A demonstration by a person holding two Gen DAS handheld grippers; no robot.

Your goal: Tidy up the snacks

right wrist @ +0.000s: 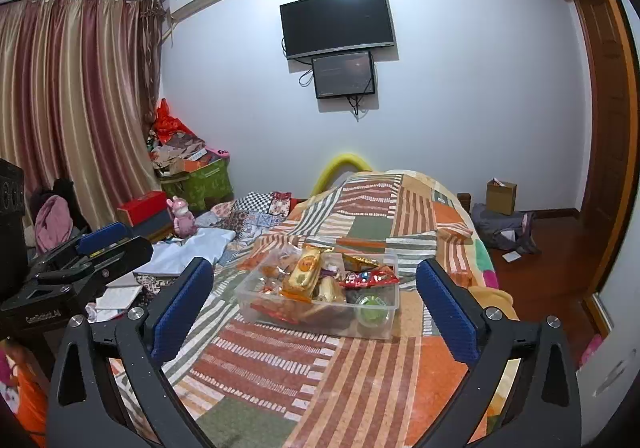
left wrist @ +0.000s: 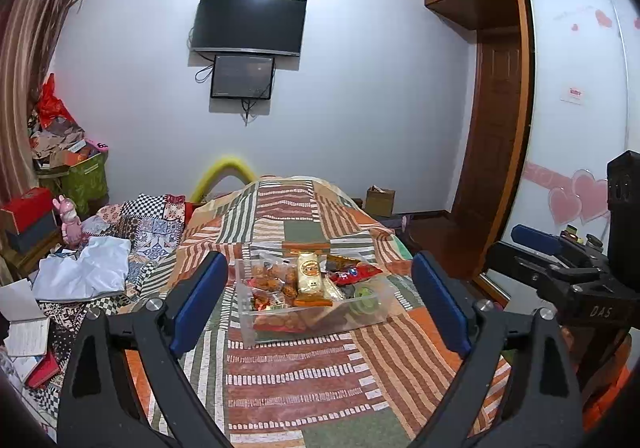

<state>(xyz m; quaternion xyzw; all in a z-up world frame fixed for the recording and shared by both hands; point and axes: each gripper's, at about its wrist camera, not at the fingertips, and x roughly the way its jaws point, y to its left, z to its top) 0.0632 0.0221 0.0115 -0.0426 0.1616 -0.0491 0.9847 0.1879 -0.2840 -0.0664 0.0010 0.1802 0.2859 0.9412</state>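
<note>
A clear plastic box (left wrist: 256, 324) full of snack packets stands on the striped bedspread (left wrist: 304, 380); it also shows in the right wrist view (right wrist: 374, 330). On top lies a yellow-orange packet (left wrist: 309, 277) (right wrist: 303, 274), a red packet (left wrist: 354, 273) (right wrist: 370, 278) and a green jelly cup (left wrist: 366, 298) (right wrist: 370, 311). My left gripper (left wrist: 320, 306) is open and empty, held back from the box. My right gripper (right wrist: 314, 306) is open and empty, also short of the box. Each gripper shows at the edge of the other's view (left wrist: 560, 268) (right wrist: 72, 268).
Papers, a white cloth (left wrist: 88, 268) and patterned fabric lie on the bed's left side. A pink rabbit toy (right wrist: 182, 216) and red box (right wrist: 142, 206) stand beside it. A wardrobe (left wrist: 580, 108) is at right, a cardboard box (right wrist: 500, 196) on the floor.
</note>
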